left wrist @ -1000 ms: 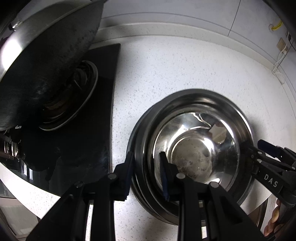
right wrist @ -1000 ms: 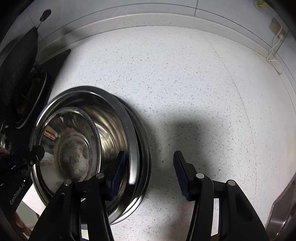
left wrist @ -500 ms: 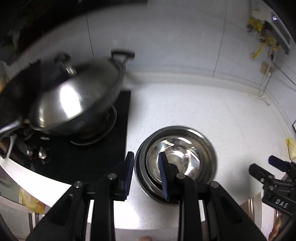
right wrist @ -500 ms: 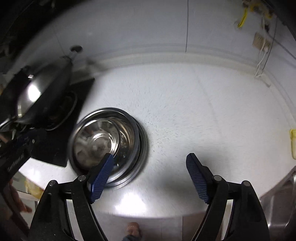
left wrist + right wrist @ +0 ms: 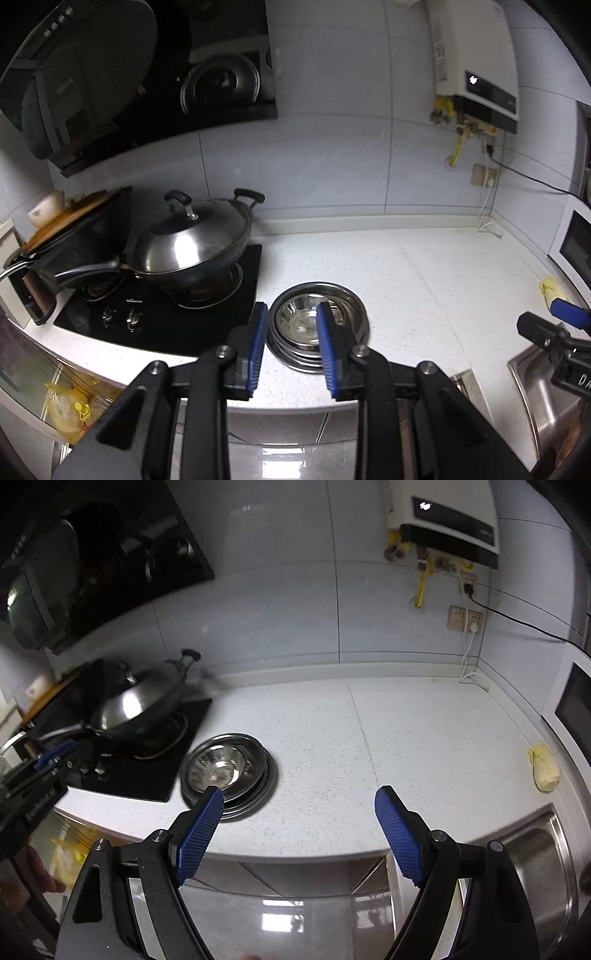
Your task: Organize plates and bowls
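**Polished steel on speckled stone**

The stacked bowls (image 5: 317,325) are mirror-bright metal, like the wok lid (image 5: 192,243) and the brushed steel sink (image 5: 535,853) at the countertop's right edge. The countertop (image 5: 406,731) is white, matt, speckled stone. The hob (image 5: 207,314) is glossy black glass. Both grippers carry blue, rough-textured pads (image 5: 201,830) on matt black plastic arms

You could read little — "DA" on the right gripper (image 5: 570,347), and roughly "GenRobot.AI" on the left gripper (image 5: 35,775).
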